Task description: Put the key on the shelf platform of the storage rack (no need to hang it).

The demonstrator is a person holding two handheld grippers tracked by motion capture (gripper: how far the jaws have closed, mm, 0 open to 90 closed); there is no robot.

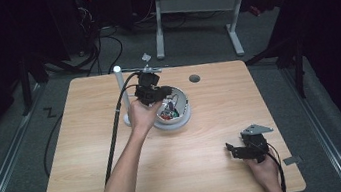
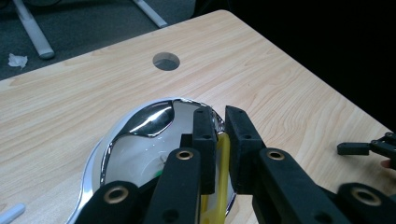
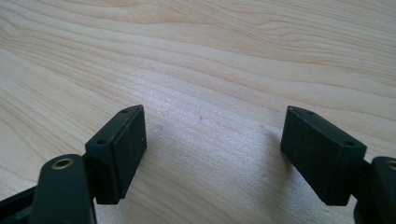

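Left hand-held gripper (image 2: pixel 219 140) clamped on a thin yellow strip (image 2: pixel 222 161), poised over the shiny metal bowl (image 2: pixel 140 140) near the middle of the bench (image 1: pixel 206 146). Seen from above, bowl (image 1: pixel 173 110) just at 3 o'clock of the left hand (image 1: pixel 142 116), with small coloured bits inside, too small to name. A white upright post (image 1: pixel 121 95) at 9 o'clock of the bowl, close by.

Yellow strip judged light, bendy, likely rubbery or plastic: narrow enough to slip or twist between flat pads, so best pinched across its width, well away from the end. Bowl judged stiff, smooth and slippery, prone to skate on the wood if nudged at the rim.

Right hand-held gripper (image 3: pixel 212 154) spread wide with nothing between, low over bare bench at 4 o'clock of the bowl, well apart from it; also seen from above (image 1: pixel 246 148).
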